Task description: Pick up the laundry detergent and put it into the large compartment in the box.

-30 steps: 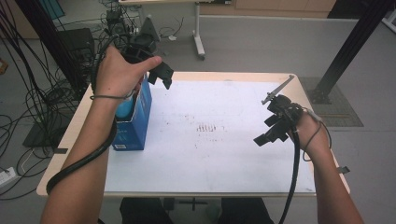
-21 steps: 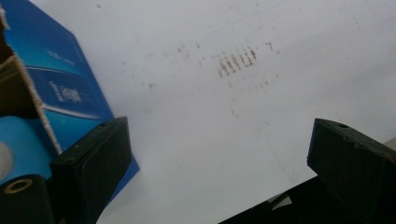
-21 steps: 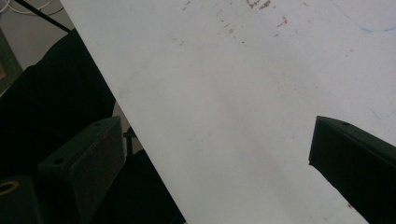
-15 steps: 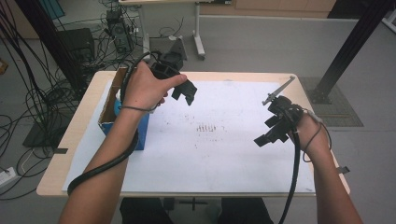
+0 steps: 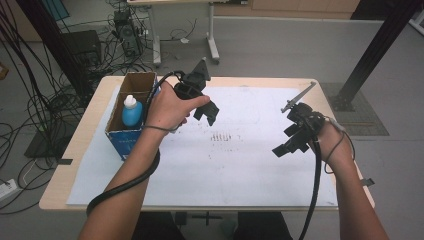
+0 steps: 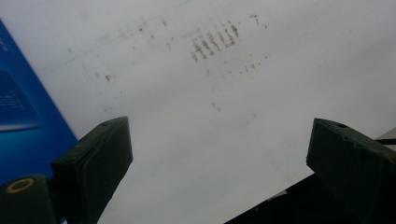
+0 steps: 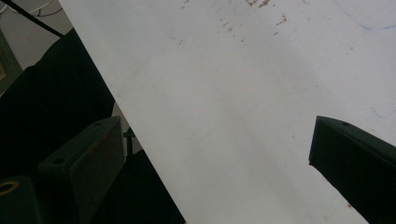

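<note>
- Blue bottle [image 5: 132, 111] standing upright inside cardboard box [image 5: 131, 116] at desk's [image 5: 80, 150] left edge; placement judged complete.
- Left hand-held gripper [image 5: 206, 109] raised just right of box, jaws wide apart, nothing held.
- Right hand-held gripper [image 5: 288, 143] hovering over white sheet [image 5: 225, 170] well apart from box, jaws spread, empty.
- Remaining work: judged little or none.
- High view: bottle and box interior. Left gripper view: box's blue side [image 6: 23, 121] and brown marks [image 6: 212, 42]. Right gripper view: sheet's near edge.
</note>
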Demonstrator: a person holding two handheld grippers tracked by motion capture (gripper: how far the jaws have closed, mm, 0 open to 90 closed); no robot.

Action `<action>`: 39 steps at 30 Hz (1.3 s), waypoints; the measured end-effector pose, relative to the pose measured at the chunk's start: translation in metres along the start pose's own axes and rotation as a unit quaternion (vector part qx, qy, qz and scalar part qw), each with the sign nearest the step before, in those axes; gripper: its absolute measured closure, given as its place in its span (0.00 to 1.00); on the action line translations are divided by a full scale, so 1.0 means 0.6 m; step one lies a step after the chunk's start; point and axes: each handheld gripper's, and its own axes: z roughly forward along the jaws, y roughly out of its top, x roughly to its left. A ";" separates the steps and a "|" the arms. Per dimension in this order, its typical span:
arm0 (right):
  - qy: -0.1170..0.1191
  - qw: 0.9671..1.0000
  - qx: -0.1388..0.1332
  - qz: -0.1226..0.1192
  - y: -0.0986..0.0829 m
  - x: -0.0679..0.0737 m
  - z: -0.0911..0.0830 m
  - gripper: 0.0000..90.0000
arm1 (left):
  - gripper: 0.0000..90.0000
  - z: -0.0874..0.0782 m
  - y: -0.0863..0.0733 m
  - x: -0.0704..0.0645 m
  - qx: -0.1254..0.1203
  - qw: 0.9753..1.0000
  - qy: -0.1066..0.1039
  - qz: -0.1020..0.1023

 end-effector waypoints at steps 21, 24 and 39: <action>-0.001 1.000 0.002 0.003 0.000 -0.003 0.002 0.04 | 0.09 0.128 -0.022 -0.005 0.042 0.999 -0.022 -0.004; -0.002 1.000 0.002 0.004 0.000 -0.003 0.002 0.04 | 0.09 0.142 -0.025 -0.006 0.047 0.999 -0.027 -0.007; -0.002 1.000 0.001 0.003 0.000 -0.005 0.003 0.04 | 0.09 0.161 -0.032 -0.009 0.051 0.998 -0.039 -0.011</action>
